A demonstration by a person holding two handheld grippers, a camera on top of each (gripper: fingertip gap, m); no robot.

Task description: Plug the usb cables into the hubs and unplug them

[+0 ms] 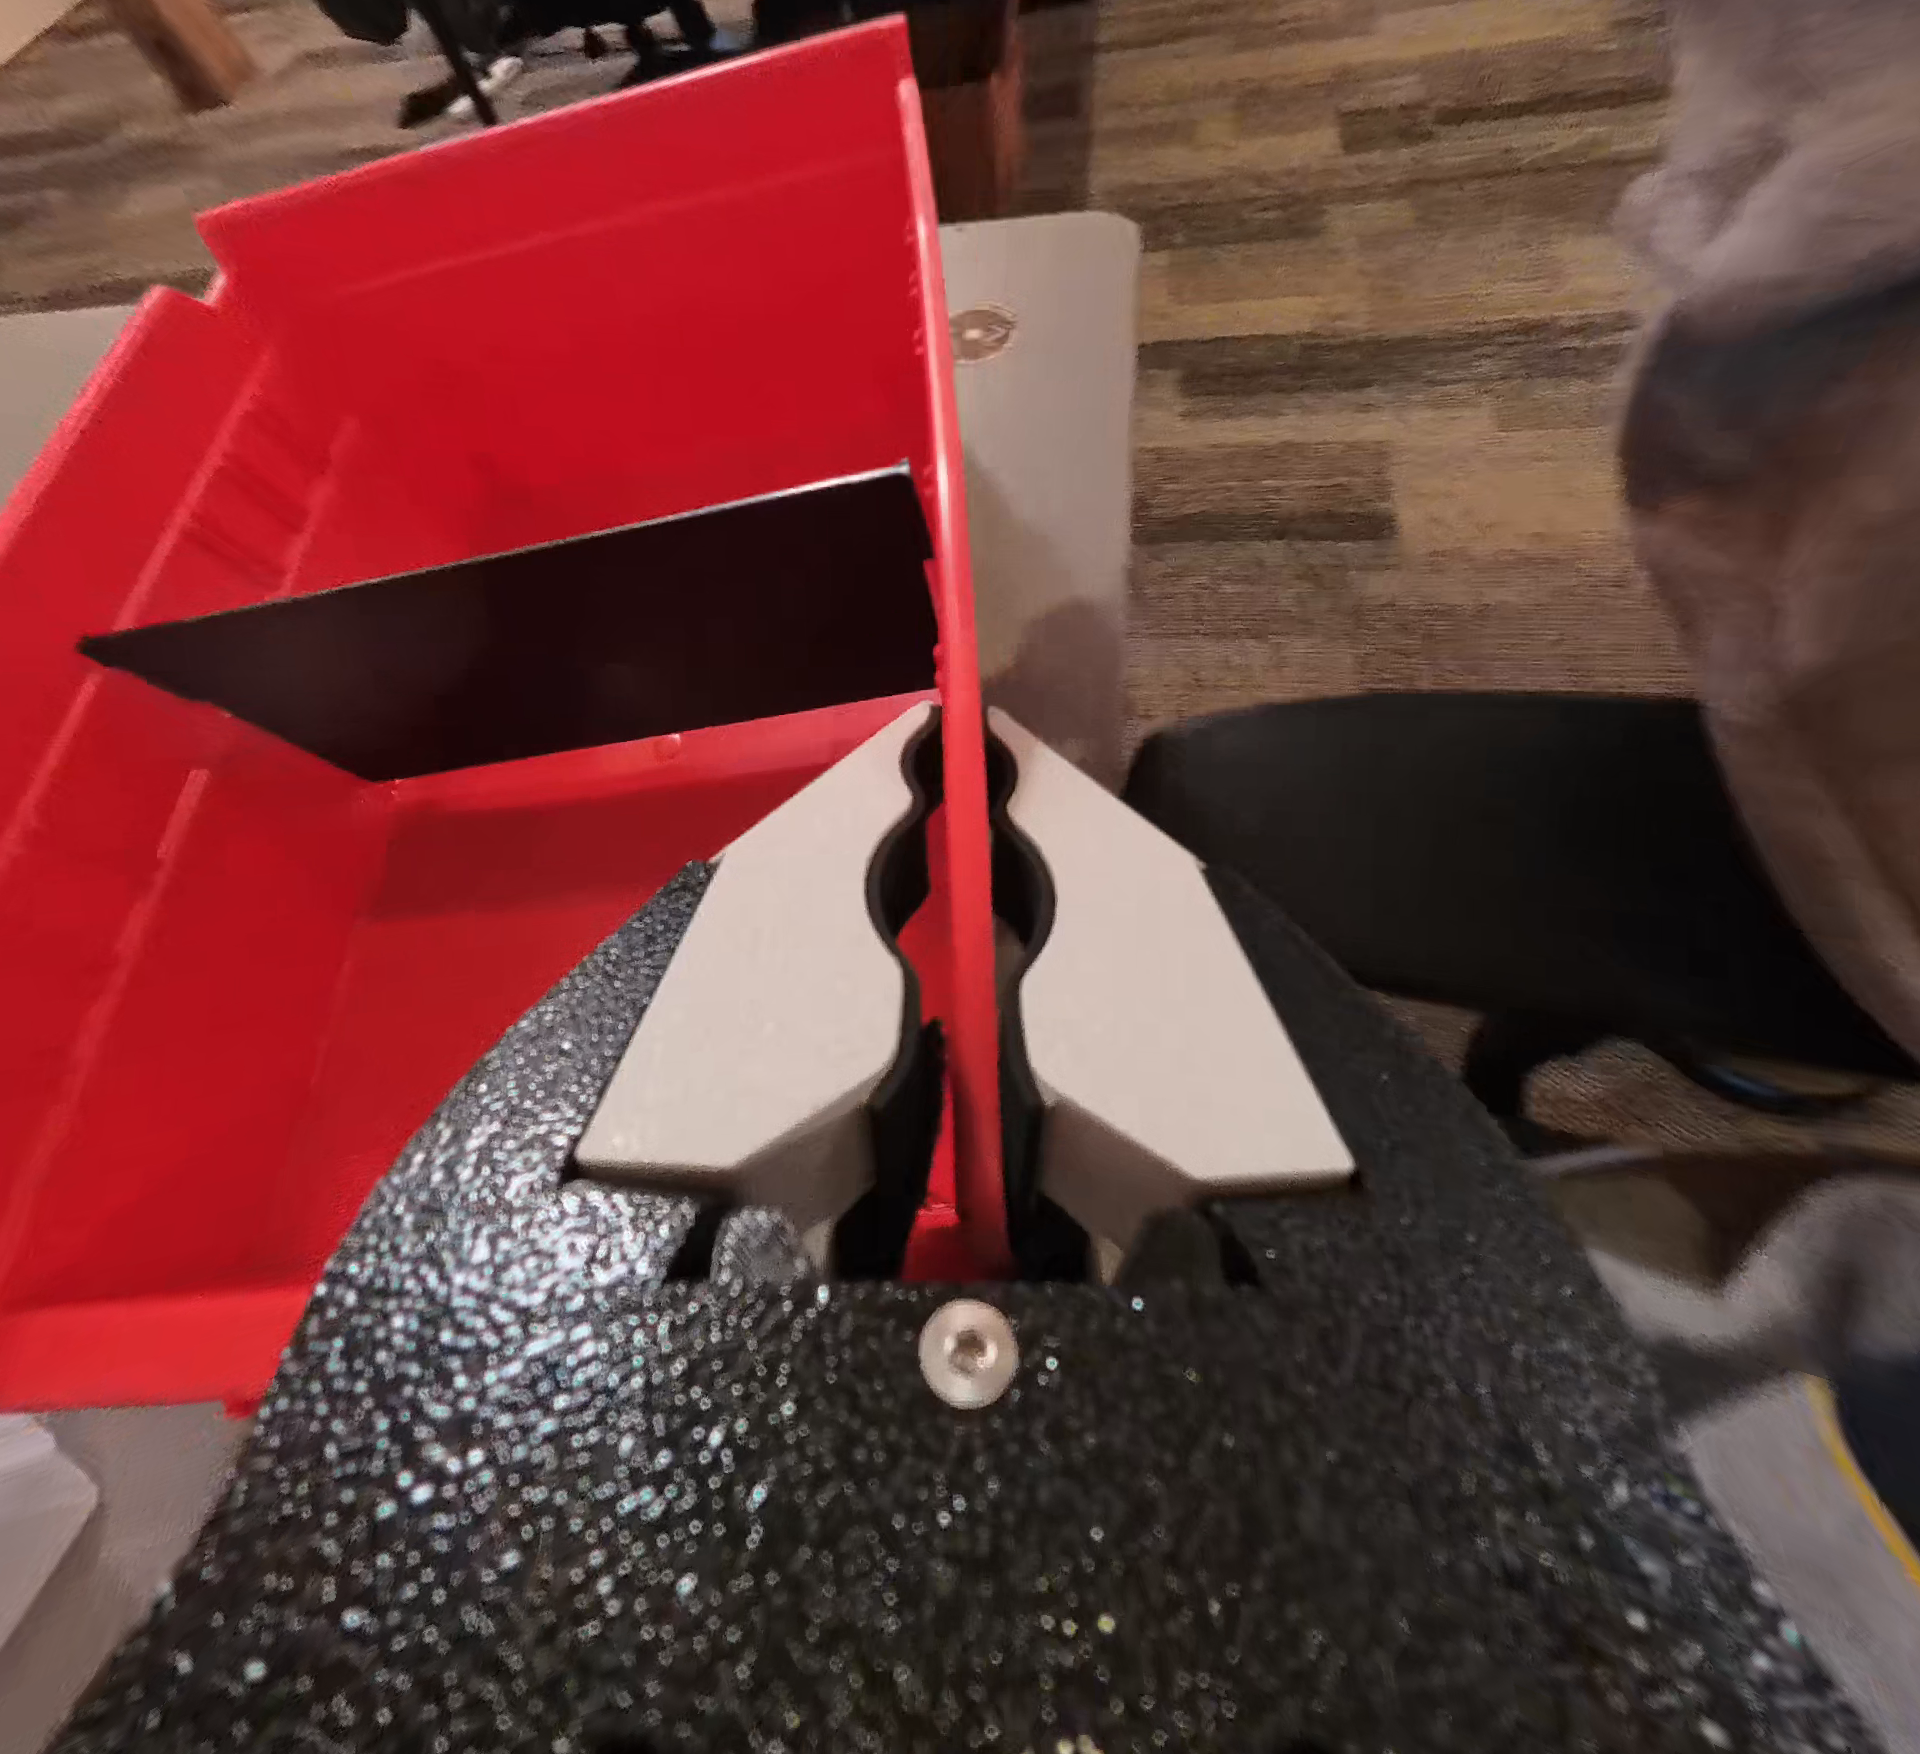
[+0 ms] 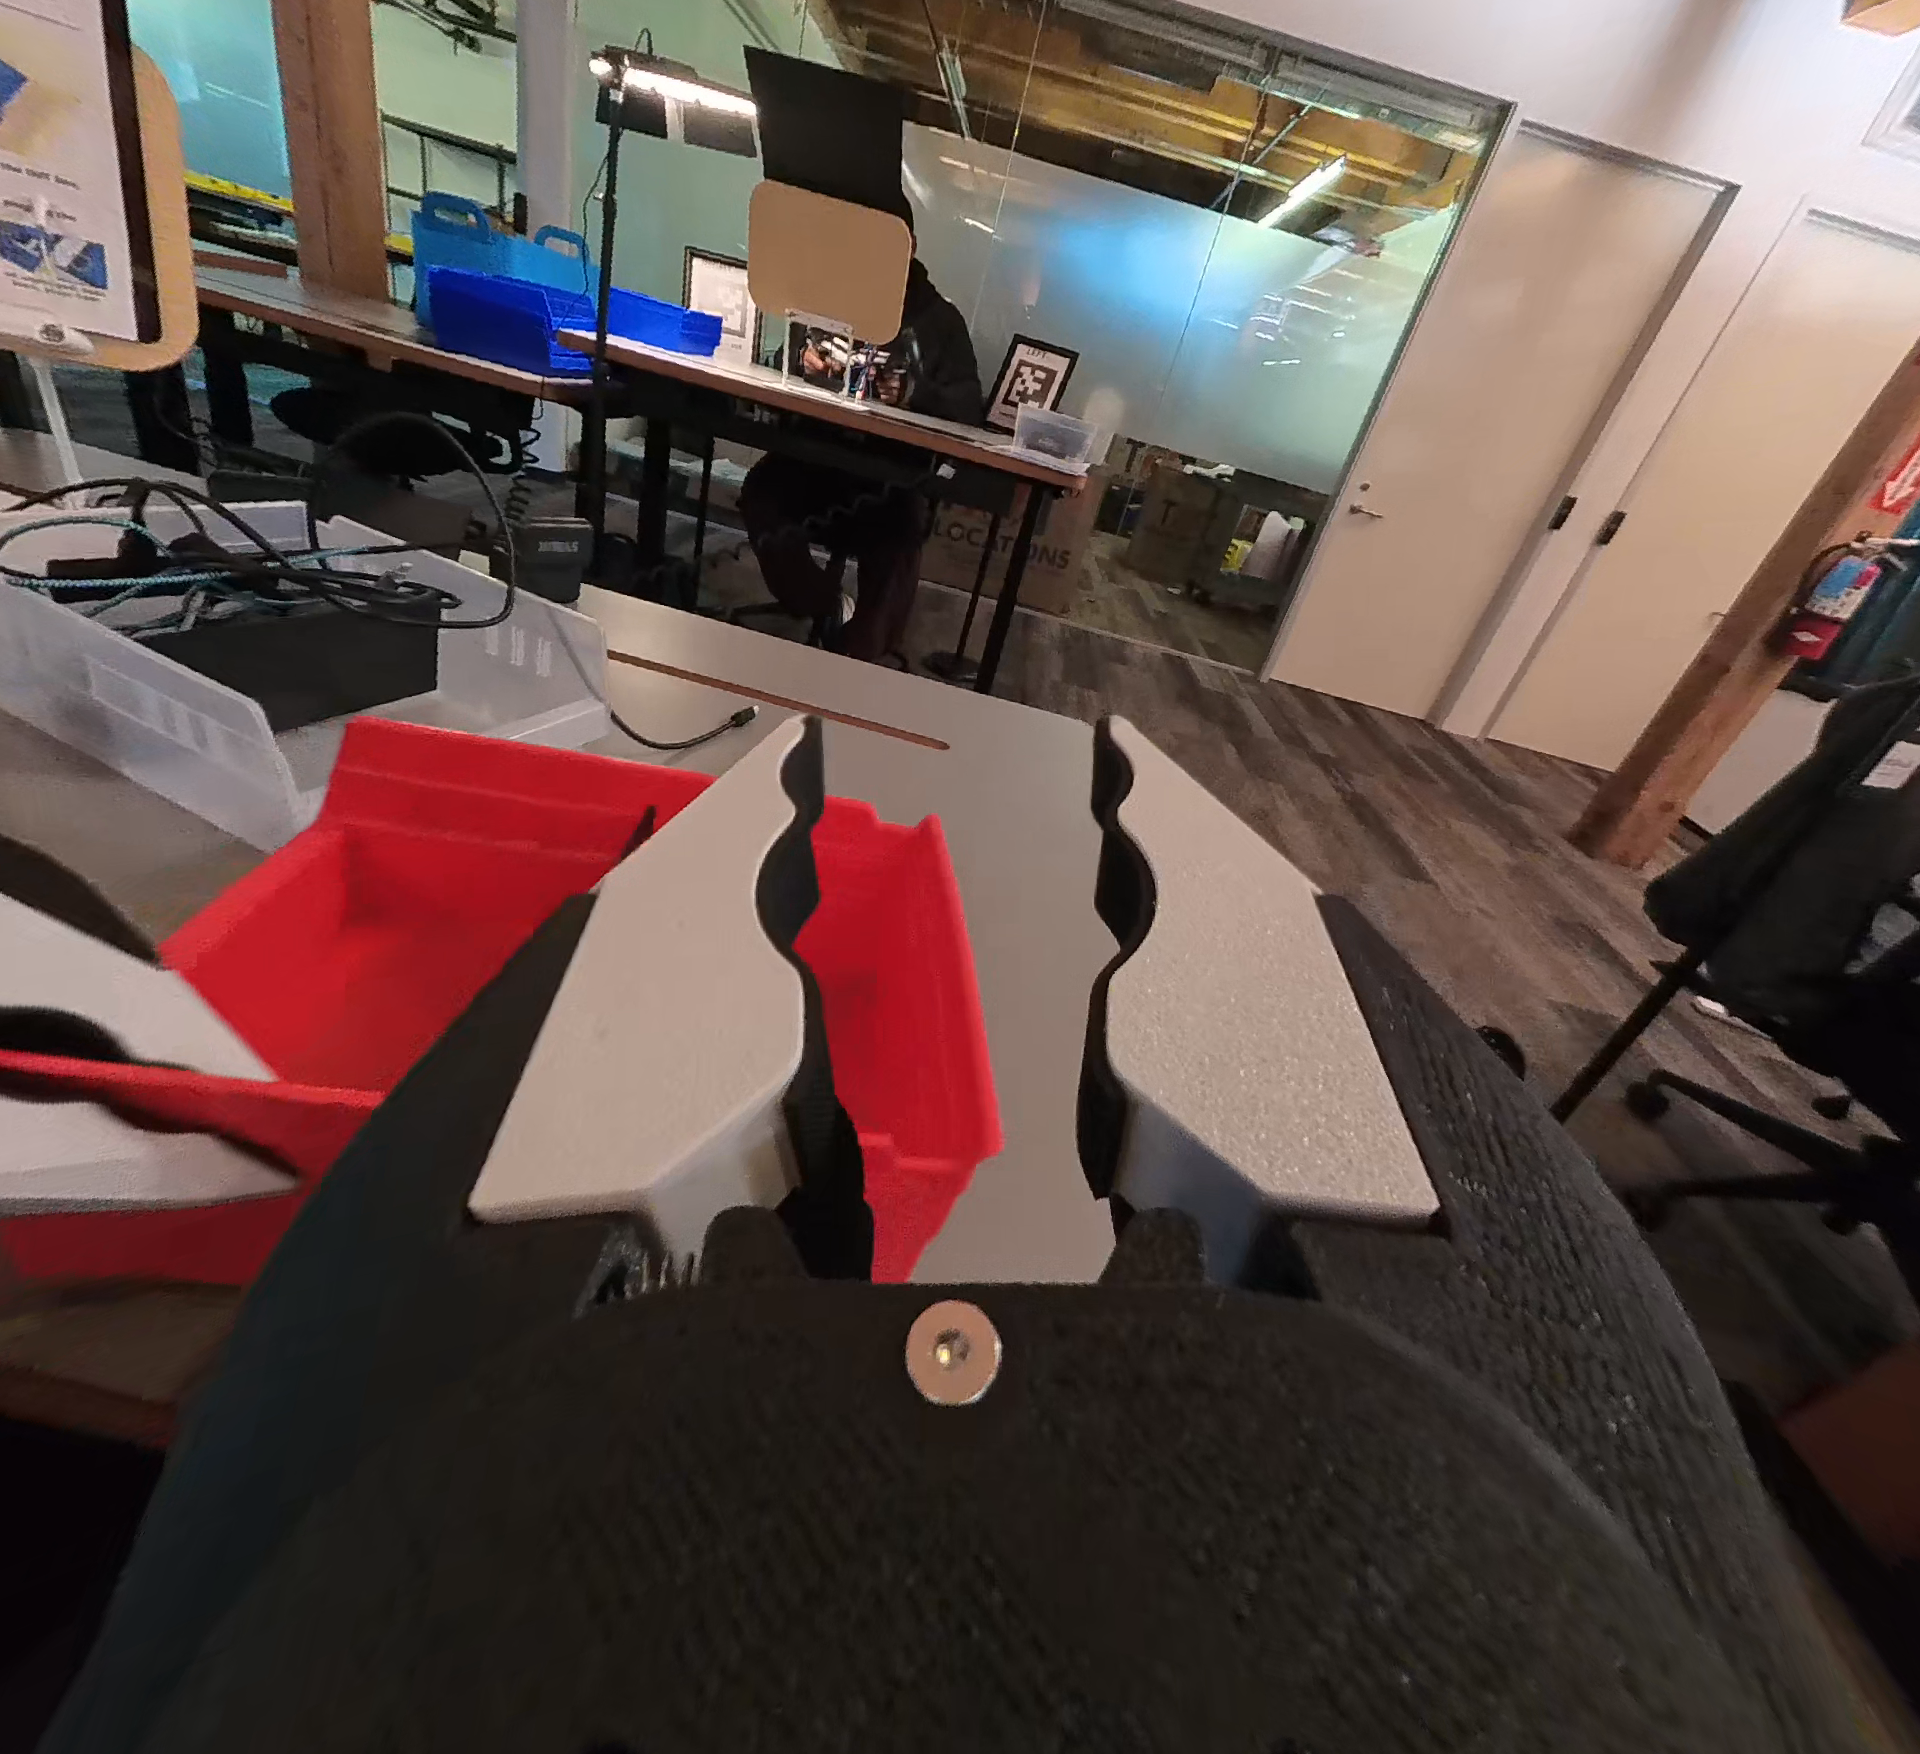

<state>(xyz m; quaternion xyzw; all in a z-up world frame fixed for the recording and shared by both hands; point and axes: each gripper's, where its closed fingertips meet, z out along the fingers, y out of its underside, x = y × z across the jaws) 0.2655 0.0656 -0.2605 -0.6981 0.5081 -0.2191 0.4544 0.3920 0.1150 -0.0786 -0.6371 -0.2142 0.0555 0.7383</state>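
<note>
Grey laminate table point(image 2: 997, 873) is carrying everything, its far right corner showing in the left wrist view. A red plastic bin point(image 1: 582, 374) is sitting near the table's right edge, a black divider point(image 1: 540, 624) standing across its inside. The left gripper point(image 1: 961, 748) is clamping the bin's right wall between its fingers. The right gripper point(image 2: 951, 769) is hovering over the table's bare right side with its fingers spread, gripping nothing. Toward the table's far left, a clear tray point(image 2: 156, 717) is holding a black hub point(image 2: 301, 655) and tangled usb cables point(image 2: 260, 561); one black cable end point(image 2: 696, 733) is lying on the table behind the bin.
</note>
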